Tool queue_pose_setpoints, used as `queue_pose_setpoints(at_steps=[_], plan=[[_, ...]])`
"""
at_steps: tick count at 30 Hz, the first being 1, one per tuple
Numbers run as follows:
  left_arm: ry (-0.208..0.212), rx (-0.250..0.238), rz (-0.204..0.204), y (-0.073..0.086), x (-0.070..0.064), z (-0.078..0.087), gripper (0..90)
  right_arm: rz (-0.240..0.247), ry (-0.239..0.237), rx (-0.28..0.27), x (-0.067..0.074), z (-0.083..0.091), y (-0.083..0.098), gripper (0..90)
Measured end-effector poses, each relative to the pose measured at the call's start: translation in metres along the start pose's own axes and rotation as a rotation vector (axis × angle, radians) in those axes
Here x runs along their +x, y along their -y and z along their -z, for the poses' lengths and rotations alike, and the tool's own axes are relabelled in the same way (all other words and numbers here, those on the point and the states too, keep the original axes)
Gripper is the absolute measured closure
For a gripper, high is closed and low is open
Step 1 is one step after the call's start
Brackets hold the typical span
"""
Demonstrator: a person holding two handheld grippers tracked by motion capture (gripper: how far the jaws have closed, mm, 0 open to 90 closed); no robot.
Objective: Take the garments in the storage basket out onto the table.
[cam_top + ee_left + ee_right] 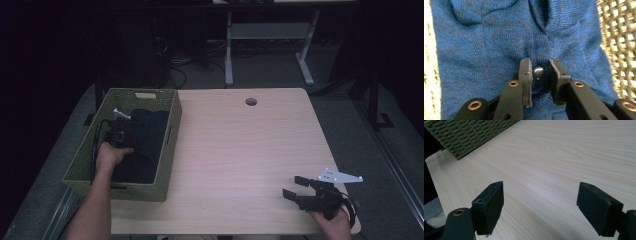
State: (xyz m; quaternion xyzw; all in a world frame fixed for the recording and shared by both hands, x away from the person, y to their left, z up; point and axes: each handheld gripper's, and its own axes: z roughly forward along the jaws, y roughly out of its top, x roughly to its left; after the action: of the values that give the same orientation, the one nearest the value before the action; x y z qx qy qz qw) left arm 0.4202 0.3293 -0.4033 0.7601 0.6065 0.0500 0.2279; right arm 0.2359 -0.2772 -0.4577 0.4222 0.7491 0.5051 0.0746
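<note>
A dark blue knit garment [147, 135] lies inside a green woven basket [172, 125] at the table's left. My left gripper [120, 131] reaches down into the basket. In the left gripper view its jaws [539, 62] stand narrow, pressed into the blue knit [499, 37], with a raised fold of it and a shiny dark button [538, 73] pinched between the pads. The button touches the left pad. My right gripper [291, 186] rests low over the front right of the wooden table [240, 150], jaws [540, 202] wide open with bare wood between them.
The basket's woven wall [619, 37] rises close on both sides of the left gripper. A round cable hole [251, 101] sits near the table's far edge. Beyond the table are a dark floor and a white desk frame [229, 60].
</note>
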Motion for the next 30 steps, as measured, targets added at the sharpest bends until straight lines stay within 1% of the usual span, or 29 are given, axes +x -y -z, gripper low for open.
queue_pose_setpoints(at_steps=[1, 2, 4, 5, 6, 10, 11, 13, 15, 18, 19, 21, 27, 30], plan=[[0.012, -0.011, -0.005, 0.0, 0.001, 0.004, 74.0, 0.003, 0.009, 0.003, 0.0, 0.0, 0.0, 21.3], [0.019, -0.022, 0.002, 0.0, 0.0, 0.006, 74.0, 0.003, 0.009, 0.003, 0.0, 0.0, 0.0, 21.3], [0.041, -0.053, 0.002, 0.001, 0.0, 0.014, 74.0, -0.005, 0.009, -0.007, -0.001, 0.001, -0.001, 21.3], [0.041, -0.053, 0.002, 0.001, 0.0, 0.014, 73.9, -0.005, 0.009, -0.007, -0.001, 0.001, -0.001, 21.3], [0.05, -0.062, 0.002, 0.001, 0.0, 0.017, 73.9, -0.006, 0.011, -0.01, -0.001, 0.001, 0.0, 21.3], [0.105, -0.119, 0.026, 0.002, 0.001, 0.028, 74.0, -0.007, 0.014, -0.005, -0.001, 0.001, 0.0, 21.3], [0.116, -0.129, 0.028, 0.002, 0.001, 0.031, 73.9, -0.007, 0.016, -0.005, -0.001, 0.002, 0.0, 21.3], [0.155, -0.144, 0.024, 0.002, 0.001, 0.037, 73.9, -0.005, 0.016, -0.009, -0.001, 0.002, 0.001, 21.3], [0.184, -0.176, 0.028, 0.003, 0.001, 0.044, 73.9, -0.009, 0.016, -0.011, -0.001, 0.003, 0.001, 21.3], [0.2, -0.199, 0.024, 0.004, 0.0, 0.053, 73.9, -0.009, 0.016, -0.012, -0.001, 0.004, 0.001, 21.3], [0.211, -0.211, 0.027, 0.004, 0.001, 0.056, 73.9, -0.008, 0.017, -0.012, -0.001, 0.004, 0.001, 21.3], [0.235, -0.236, 0.037, 0.004, 0.004, 0.062, 73.9, -0.009, 0.016, -0.011, -0.001, 0.003, 0.001, 21.3], [0.287, -0.301, 0.072, 0.007, 0.01, 0.075, 74.0, -0.008, 0.02, -0.005, -0.001, 0.002, 0.001, 21.3], [0.297, -0.328, 0.095, 0.009, 0.014, 0.081, 74.0, -0.008, 0.021, -0.005, -0.001, 0.002, 0.001, 21.3]])
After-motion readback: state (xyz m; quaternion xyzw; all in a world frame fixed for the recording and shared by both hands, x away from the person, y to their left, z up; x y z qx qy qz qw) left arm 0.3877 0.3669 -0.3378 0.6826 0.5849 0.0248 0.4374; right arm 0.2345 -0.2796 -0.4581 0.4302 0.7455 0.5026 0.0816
